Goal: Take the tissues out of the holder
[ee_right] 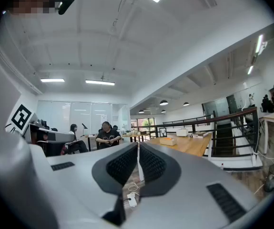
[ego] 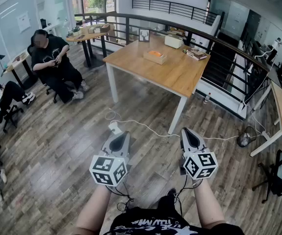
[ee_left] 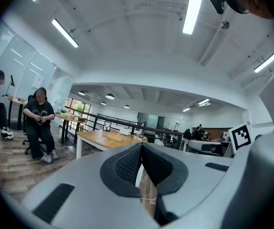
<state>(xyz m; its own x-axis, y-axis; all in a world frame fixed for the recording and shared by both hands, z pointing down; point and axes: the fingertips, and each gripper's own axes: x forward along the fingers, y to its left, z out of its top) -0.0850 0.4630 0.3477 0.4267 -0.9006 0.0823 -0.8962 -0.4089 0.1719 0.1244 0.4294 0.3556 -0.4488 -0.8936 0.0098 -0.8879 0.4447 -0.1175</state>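
Floor (ego: 57, 141): wood planks, under both grippers.
Table (ego: 180, 75): light wood top on white legs, well ahead of the grippers.
Seated person (ego: 52, 62): on a chair to the left of the table.
Left gripper (ego: 123, 132): held level over the floor, jaws closed tip to tip with nothing between them.
Right gripper (ego: 186, 129): level beside the left one, jaws pressed together and empty.
Holder (ego: 155, 57): small wooden box with orange showing on top, standing on the table's far half, well apart from both pairs of jaws. The tissues are too small to make out.
Power strip (ego: 115, 128): white, on the floor just ahead of the left gripper.
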